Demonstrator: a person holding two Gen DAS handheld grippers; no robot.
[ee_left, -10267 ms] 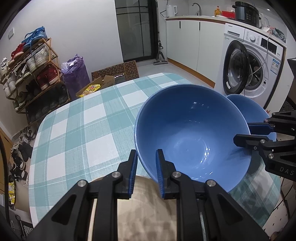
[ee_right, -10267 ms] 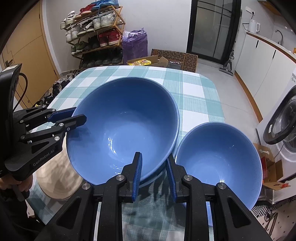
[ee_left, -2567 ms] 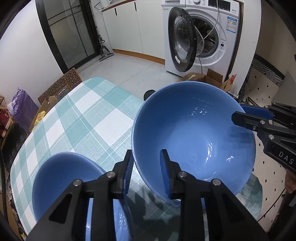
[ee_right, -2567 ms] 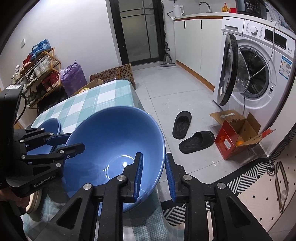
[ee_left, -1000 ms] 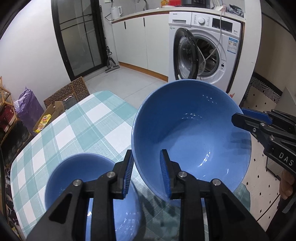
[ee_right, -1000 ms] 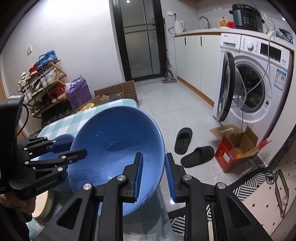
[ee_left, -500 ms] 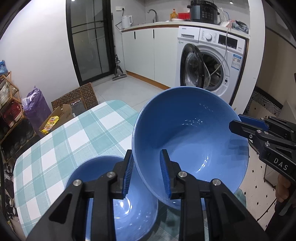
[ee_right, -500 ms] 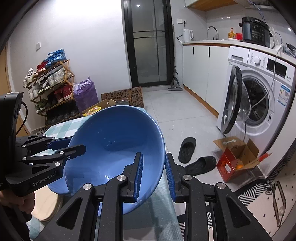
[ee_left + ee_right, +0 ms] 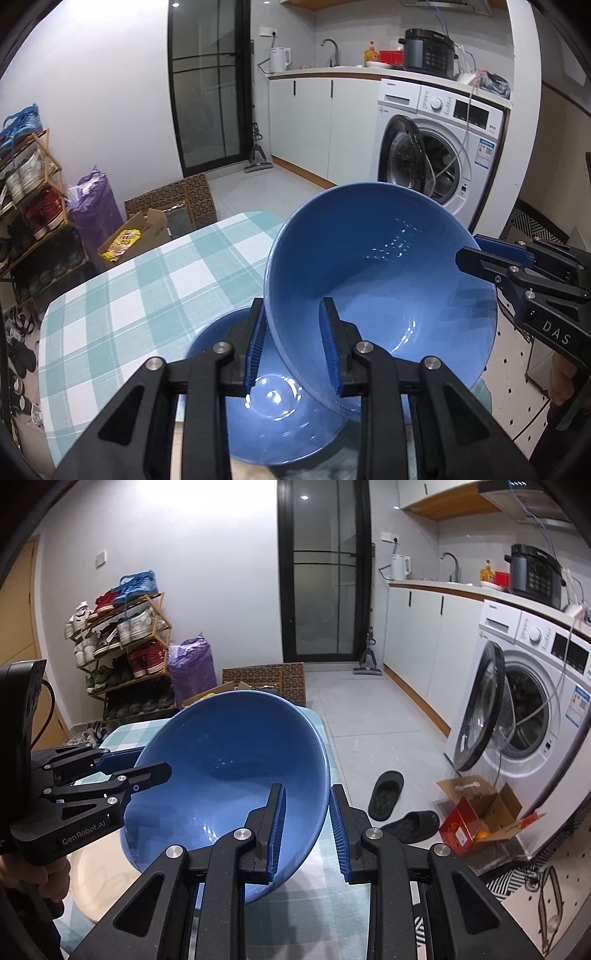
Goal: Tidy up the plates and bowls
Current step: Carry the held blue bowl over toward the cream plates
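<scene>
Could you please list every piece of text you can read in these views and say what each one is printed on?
"DAS": side of the right gripper, cut off there.
"GenRobot.AI": side of the left gripper.
Washing machine: brand mark, sticker and panel markings too small to read.
Snack packet: print unreadable.

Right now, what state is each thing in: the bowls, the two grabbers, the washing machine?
Large blue bowl: lifted, tilted, held by its rim on both sides.
Small blue bowl: upright on the table, empty.
Left gripper: shut on the large bowl's rim.
Right gripper: shut on the opposite rim.
Washing machine: door open.
</scene>
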